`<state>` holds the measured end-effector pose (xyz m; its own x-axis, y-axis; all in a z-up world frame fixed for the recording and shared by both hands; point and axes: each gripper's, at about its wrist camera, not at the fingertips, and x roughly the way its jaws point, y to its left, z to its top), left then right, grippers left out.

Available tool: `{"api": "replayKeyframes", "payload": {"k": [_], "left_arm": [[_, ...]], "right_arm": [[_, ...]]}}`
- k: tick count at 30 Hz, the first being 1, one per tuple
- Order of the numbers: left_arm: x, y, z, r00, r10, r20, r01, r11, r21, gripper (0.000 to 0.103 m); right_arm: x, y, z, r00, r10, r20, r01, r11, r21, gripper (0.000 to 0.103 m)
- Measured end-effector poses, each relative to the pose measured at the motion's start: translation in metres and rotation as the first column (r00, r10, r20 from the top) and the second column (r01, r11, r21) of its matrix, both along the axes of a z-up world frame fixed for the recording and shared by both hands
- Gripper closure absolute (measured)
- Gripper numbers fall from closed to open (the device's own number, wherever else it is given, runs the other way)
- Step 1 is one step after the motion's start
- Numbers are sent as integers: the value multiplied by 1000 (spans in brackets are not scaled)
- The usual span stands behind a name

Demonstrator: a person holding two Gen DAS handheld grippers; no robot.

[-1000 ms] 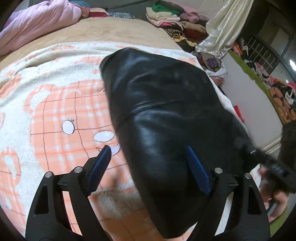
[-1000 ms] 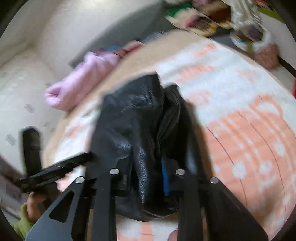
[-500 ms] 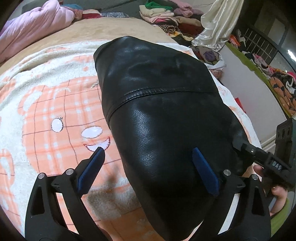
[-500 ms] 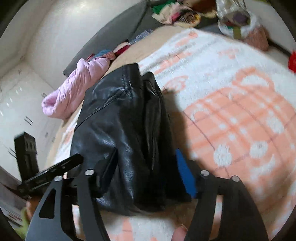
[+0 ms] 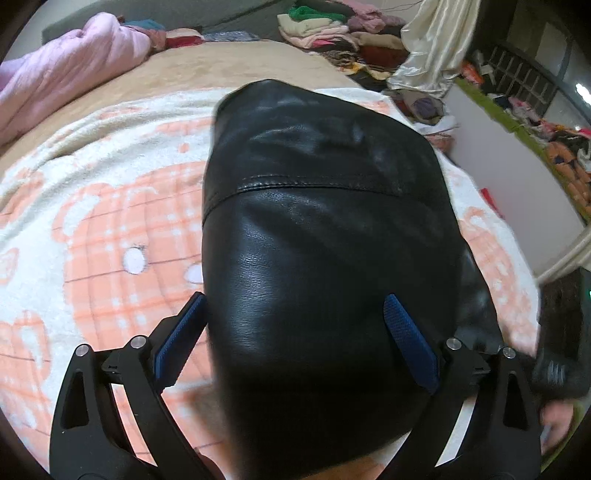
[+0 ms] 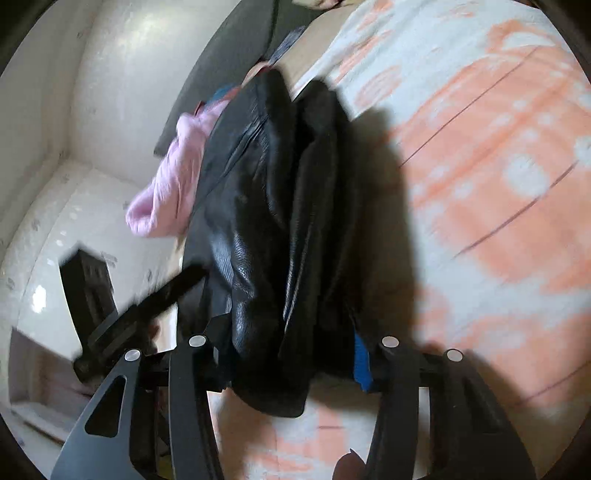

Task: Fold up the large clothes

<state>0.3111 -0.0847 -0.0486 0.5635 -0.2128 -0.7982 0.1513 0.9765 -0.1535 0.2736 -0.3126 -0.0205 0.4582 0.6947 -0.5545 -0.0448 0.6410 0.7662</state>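
Observation:
A black leather jacket (image 5: 325, 229) lies folded into a thick bundle on an orange-and-white fleece blanket (image 5: 110, 229). My left gripper (image 5: 294, 296) hovers open and very wide over the jacket's near end; one blue pad (image 5: 181, 343) sits at its left edge and the other rests over the leather. In the right wrist view the jacket (image 6: 266, 206) shows its stacked side folds. My right gripper (image 6: 288, 332) has its jaws closing on the near end of those folds. The leather fills the gap between the fingers, and only a strip of one blue pad (image 6: 361, 363) shows.
A pink duvet (image 5: 66, 74) is bunched at the bed's far left on a tan sheet (image 5: 229, 62). Stacked clothes (image 5: 332, 33) and a cream curtain (image 5: 432, 48) stand beyond the bed. The bed's right edge drops to a cluttered floor (image 5: 554, 147). A white wall (image 6: 110, 74) stands left.
The right gripper let go of a thin fold, opened, sank and rolled, and now narrows around the whole bundle. The left gripper widened slightly and now straddles the jacket's near end.

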Motion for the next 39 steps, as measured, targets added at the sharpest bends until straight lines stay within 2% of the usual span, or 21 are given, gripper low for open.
{"api": "replayKeyframes", "payload": {"k": [2,5,8,12,14,16,22,25,27,31,32,33,34,35,36,39], "left_arm": [[1,5,-3,1000,0,-2,0,1000,1,14],[1,8,-3,1000,0,4,0,1000,-23,14],[0,8,-3,1000,-8,12,8,1000,-30,13],[-2,11,-4,1000,-9,11,9,999,-41,13],[-3,12,-5,1000,-12,9,13,999,-43,13],[-5,12,-5,1000,-18,12,18,999,-40,13],[-6,13,-5,1000,-17,12,17,999,-43,13],[-8,14,-6,1000,-18,15,18,999,-46,13],[-10,14,-6,1000,-20,18,21,999,-46,13],[-14,14,-7,999,-23,29,24,999,-47,13],[-15,15,-7,999,-23,32,25,999,-49,13],[-16,15,-7,999,-23,35,25,998,-49,13],[-18,15,-7,999,-23,40,24,999,-49,13],[-19,16,-8,999,-18,43,21,998,-52,13],[-21,16,-8,999,-12,43,15,998,-57,13],[-23,19,-7,999,-9,45,12,997,-78,13]], "right_arm": [[-1,10,11,999,6,36,-1,994,-112,53],[1,4,21,999,-19,40,25,987,-159,25],[-2,-5,36,994,-42,97,57,986,-156,25],[8,-5,57,981,-59,184,104,963,-247,22],[22,-9,70,971,-95,219,152,953,-263,22],[36,-10,77,965,-111,239,175,949,-264,22],[86,12,82,966,-55,251,149,916,-373,22],[104,22,76,968,-30,250,136,899,-417,26],[114,27,74,968,-14,250,123,897,-426,34],[125,31,71,966,-1,259,118,893,-435,36],[128,32,71,966,3,259,115,891,-439,39],[129,33,69,967,10,256,109,888,-446,53],[130,35,68,966,23,257,101,883,-458,62],[129,37,69,961,31,275,105,879,-464,79],[127,37,72,956,41,290,100,885,-455,91],[117,30,94,929,42,368,106,922,-372,93]]}}
